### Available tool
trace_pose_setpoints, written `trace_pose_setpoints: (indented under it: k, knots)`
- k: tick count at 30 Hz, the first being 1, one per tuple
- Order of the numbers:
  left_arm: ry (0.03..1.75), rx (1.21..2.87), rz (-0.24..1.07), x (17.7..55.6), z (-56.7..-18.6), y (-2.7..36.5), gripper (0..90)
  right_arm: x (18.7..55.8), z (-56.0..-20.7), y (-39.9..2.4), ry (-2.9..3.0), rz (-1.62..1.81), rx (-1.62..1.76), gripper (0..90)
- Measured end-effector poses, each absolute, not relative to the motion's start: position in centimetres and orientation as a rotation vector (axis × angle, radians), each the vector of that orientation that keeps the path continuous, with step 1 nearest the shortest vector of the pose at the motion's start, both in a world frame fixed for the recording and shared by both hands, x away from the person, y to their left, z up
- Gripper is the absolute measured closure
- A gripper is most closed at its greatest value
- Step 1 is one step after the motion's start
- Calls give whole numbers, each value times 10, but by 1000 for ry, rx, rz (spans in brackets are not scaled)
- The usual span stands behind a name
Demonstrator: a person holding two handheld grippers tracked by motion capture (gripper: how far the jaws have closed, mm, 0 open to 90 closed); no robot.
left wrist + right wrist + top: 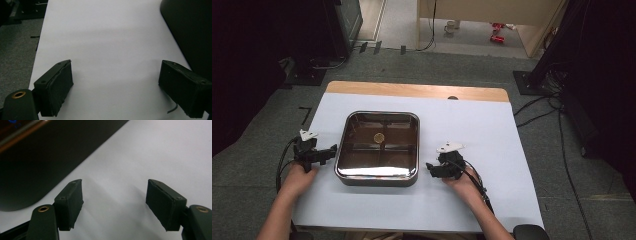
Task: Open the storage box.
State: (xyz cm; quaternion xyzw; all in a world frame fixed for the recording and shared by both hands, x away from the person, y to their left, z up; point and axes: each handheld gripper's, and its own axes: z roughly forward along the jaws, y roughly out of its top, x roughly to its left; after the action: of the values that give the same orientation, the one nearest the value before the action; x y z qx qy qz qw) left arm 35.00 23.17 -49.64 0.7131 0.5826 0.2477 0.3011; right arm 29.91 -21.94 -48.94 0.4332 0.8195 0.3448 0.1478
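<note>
Your two grippers flank a shiny metal tray [377,172] that sits on the white sheet [492,130] covering the table, a little left of the table's centre. The tray is a rounded, near-square pan with its sides running square to the table edges; no long axis stands out, and no side reads as a front. A small round golden thing [379,137] lies inside it, towards the far half; what it is cannot be made out.

Your left gripper [328,152] rests just beside the tray's left wall, pointing rightward at it, jaws spread wide with nothing but bare sheet between them; in the left gripper view the tray's dark wall [190,32] rises close on the right. Your right gripper [432,169] rests near the tray's right front corner, pointing leftward, a clear gap apart; its jaws stand partly parted and hold nothing, and in the right gripper view the dark wall [37,170] lies ahead and to the left.

The left gripper is the nearer. Judged from this, each gripper must travel inward to meet its own side wall.
</note>
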Motion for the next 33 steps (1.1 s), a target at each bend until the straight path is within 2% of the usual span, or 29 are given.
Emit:
trace_pose_setpoints:
  k: [13, 17, 33]
  knots:
    - [1546, 1890, 659, 350, -496, 231, 120, 294, -469, -221, 2343, 1102, 1249, 310]
    - [1546, 1890, 659, 350, -496, 231, 120, 292, -457, -221, 2332, 1122, 1209, 344]
    - [1545, 1889, 660, 350, -497, 231, 120, 295, -422, -211, 2414, 1178, 1092, 390]
